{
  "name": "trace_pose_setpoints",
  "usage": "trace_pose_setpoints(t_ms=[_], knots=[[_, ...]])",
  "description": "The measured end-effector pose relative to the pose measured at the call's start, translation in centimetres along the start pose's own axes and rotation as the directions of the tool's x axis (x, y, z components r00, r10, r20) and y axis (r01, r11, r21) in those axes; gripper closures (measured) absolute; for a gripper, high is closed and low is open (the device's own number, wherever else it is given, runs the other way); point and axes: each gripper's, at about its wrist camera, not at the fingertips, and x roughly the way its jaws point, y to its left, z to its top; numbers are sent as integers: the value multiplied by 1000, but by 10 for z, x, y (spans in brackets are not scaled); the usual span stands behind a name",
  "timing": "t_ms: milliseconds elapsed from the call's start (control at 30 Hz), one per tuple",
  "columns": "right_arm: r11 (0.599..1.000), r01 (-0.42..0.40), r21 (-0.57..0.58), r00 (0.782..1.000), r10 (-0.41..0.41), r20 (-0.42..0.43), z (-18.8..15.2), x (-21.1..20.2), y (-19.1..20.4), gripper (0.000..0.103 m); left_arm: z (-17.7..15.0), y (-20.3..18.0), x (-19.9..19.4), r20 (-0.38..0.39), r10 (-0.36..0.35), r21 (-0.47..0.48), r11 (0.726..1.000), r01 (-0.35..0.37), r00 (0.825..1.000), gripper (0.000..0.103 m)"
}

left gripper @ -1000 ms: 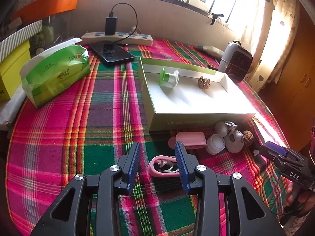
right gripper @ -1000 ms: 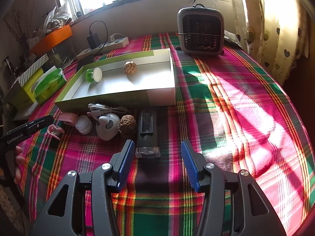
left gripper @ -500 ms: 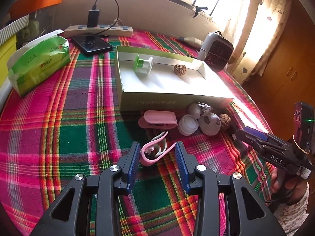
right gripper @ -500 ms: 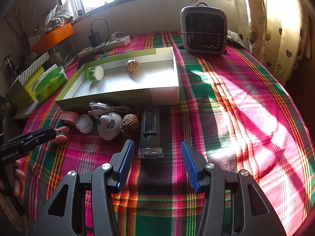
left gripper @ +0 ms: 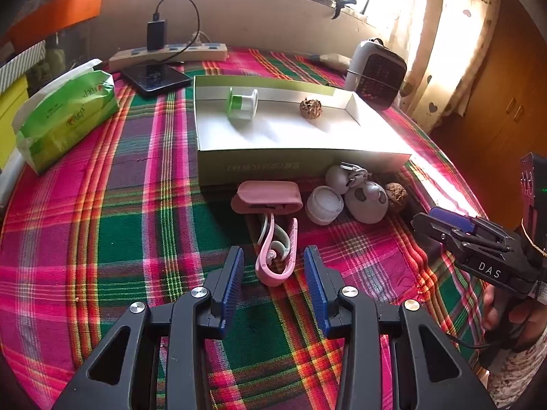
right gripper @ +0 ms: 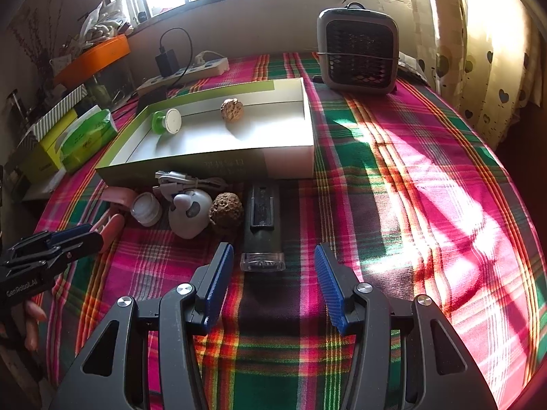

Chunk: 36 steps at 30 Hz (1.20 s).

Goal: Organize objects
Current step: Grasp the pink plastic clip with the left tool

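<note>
A pink clip (left gripper: pixel 275 256) lies on the plaid cloth between the open fingers of my left gripper (left gripper: pixel 273 275), not gripped. Beyond it lie a pink case (left gripper: pixel 268 196), a white jar (left gripper: pixel 324 204), a grey-white round toy (left gripper: pixel 366 201) and a walnut (left gripper: pixel 396 196). The white-and-green box (left gripper: pixel 294 167) holds a green spool (left gripper: pixel 241 102) and another walnut (left gripper: pixel 310 108). My right gripper (right gripper: pixel 273 273) is open, with a black flashlight-like device (right gripper: pixel 262 225) lying just beyond its fingertips. The box (right gripper: pixel 218 167) also shows in the right wrist view.
A small grey heater (right gripper: pixel 357 55) stands at the back right. A green tissue pack (left gripper: pixel 65 112), a black phone (left gripper: pixel 155 78) and a power strip (left gripper: pixel 167 55) lie at the back left. A cable (right gripper: pixel 184 181) lies by the box front.
My left gripper has moved forward around the pink clip, which has turned to lie lengthwise between the fingers. My right gripper has crept slightly toward the black device.
</note>
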Motion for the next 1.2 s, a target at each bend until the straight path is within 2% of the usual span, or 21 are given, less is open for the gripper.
trace_pose_setpoints(t_ms=[367,633,1067,1200], knots=[[999,26,-42,1000,-27,-16,5,13,5,52,4,-4,10,6,51,22,998,-51,999,68],[995,60,-85,998,-61,-10,11,21,7,52,2,-17,15,34,138,98,985,-141,990,68],[994,57,-88,998,-58,-10,13,22,7,52,4,-19,16,38,153,77,985,-156,987,69],[995,62,-79,998,-62,-7,13,22,6,57,4,-18,16,39,162,73,984,-164,986,72]])
